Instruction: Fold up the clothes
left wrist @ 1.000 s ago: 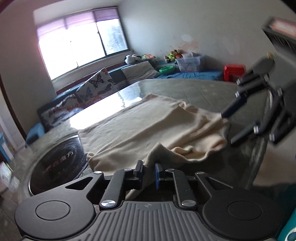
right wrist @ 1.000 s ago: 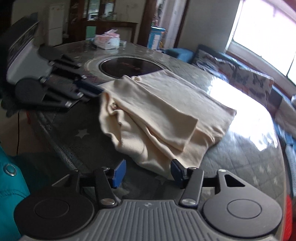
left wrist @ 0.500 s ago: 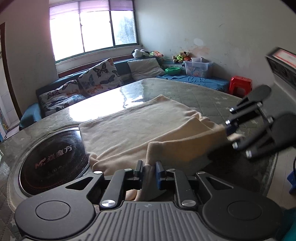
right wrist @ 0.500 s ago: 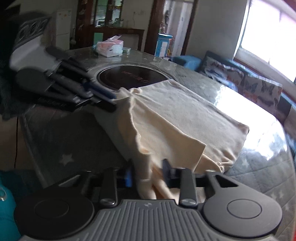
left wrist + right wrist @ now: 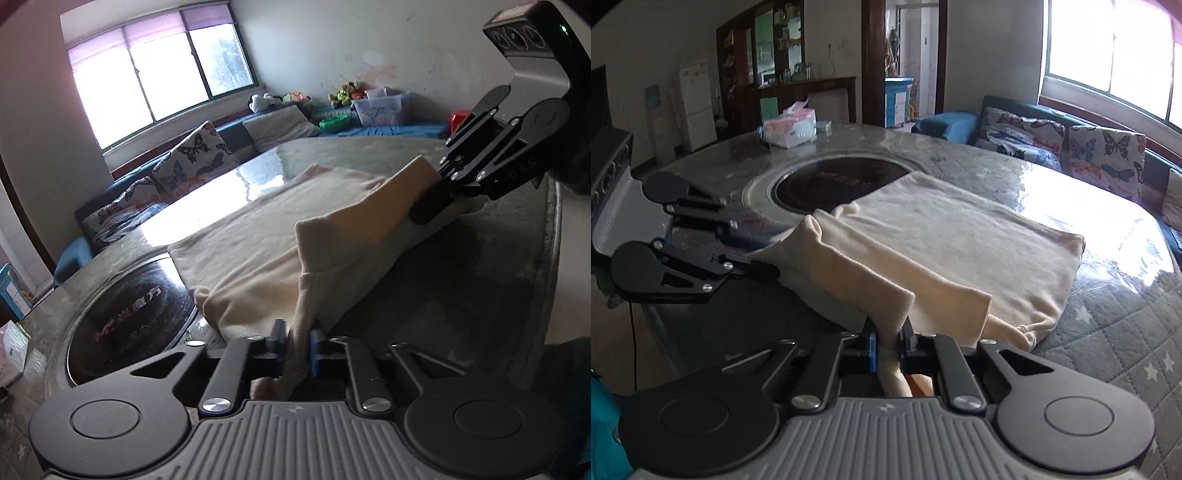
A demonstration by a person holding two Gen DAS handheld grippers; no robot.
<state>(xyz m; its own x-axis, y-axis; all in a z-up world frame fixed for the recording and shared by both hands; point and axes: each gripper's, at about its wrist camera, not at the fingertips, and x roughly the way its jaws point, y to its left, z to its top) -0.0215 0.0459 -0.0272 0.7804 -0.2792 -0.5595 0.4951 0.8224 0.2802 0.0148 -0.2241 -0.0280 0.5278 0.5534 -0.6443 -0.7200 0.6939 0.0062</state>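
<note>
A cream garment (image 5: 258,236) (image 5: 960,236) lies partly folded on the round table. Its near edge is lifted off the tabletop and stretched between both grippers. My left gripper (image 5: 298,341) is shut on one end of that edge; the same gripper shows at the left of the right wrist view (image 5: 753,254). My right gripper (image 5: 888,341) is shut on the other end, and it appears at the upper right of the left wrist view (image 5: 432,201). The rest of the cloth rests flat toward the window side.
A round black hotplate (image 5: 125,314) (image 5: 842,184) is set into the middle of the table (image 5: 1108,332), touching the garment's edge. A tissue pack (image 5: 788,127) sits at the table's far side. A sofa with butterfly cushions (image 5: 195,158) runs under the window.
The right gripper went from open near the cloth to shut on its edge. Both grippers have since raised the near edge, pulling it taut between them.
</note>
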